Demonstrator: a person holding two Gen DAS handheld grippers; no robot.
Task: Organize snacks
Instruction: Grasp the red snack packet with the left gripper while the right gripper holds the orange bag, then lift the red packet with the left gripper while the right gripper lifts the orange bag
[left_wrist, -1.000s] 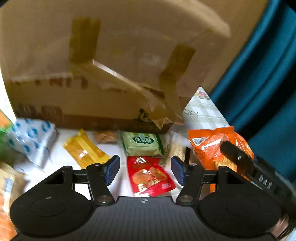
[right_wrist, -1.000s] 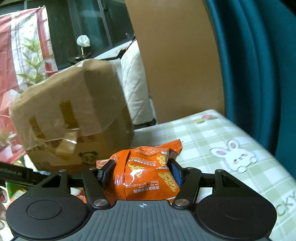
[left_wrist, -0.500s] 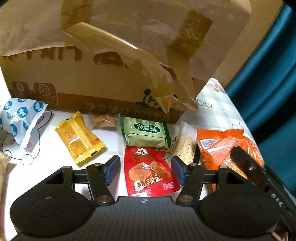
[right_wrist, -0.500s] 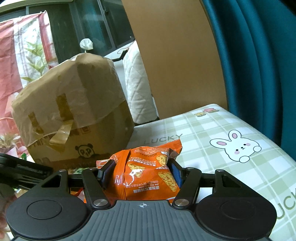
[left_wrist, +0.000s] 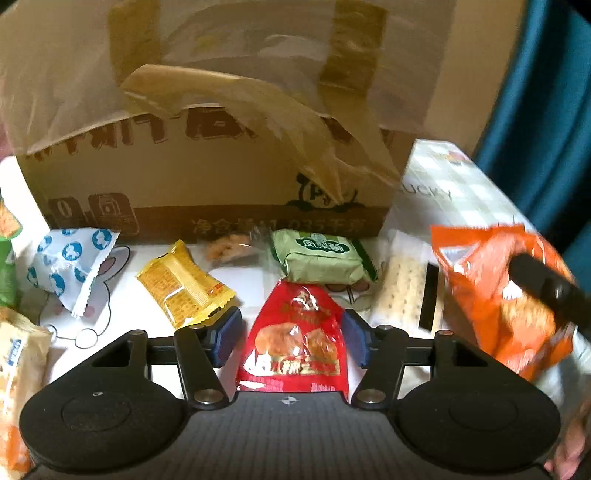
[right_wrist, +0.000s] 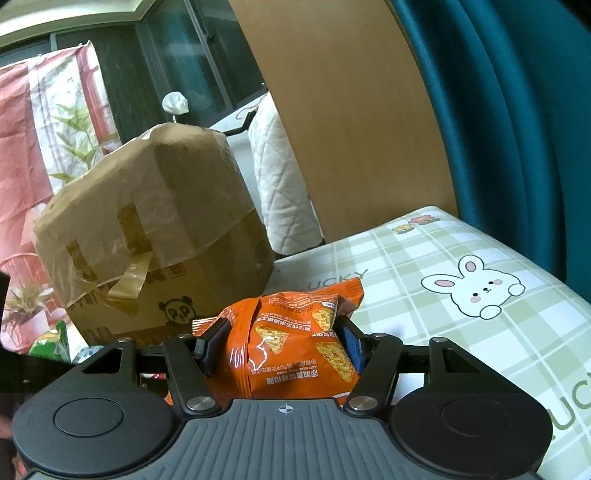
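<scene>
My right gripper (right_wrist: 280, 345) is shut on an orange chip packet (right_wrist: 295, 354) and holds it above the tablecloth; the packet also shows at the right of the left wrist view (left_wrist: 495, 291). My left gripper (left_wrist: 291, 336) is open, its fingers on either side of a red snack packet (left_wrist: 295, 343) that lies on the table. Behind it lie a green packet (left_wrist: 321, 254), a yellow packet (left_wrist: 184, 284), a cracker pack (left_wrist: 400, 291), a small clear-wrapped snack (left_wrist: 229, 247) and a blue-and-white packet (left_wrist: 70, 266).
A taped cardboard box (left_wrist: 221, 147) stands just behind the snacks; it also shows in the right wrist view (right_wrist: 155, 236). More packets lie at the left edge (left_wrist: 18, 354). The checked bunny tablecloth (right_wrist: 461, 266) runs to the right, with a teal curtain (right_wrist: 498, 110) beyond.
My left gripper has moved forward and lower over the red packet, which now lies between its fingers. My right gripper still holds the orange packet and has shifted slightly.
</scene>
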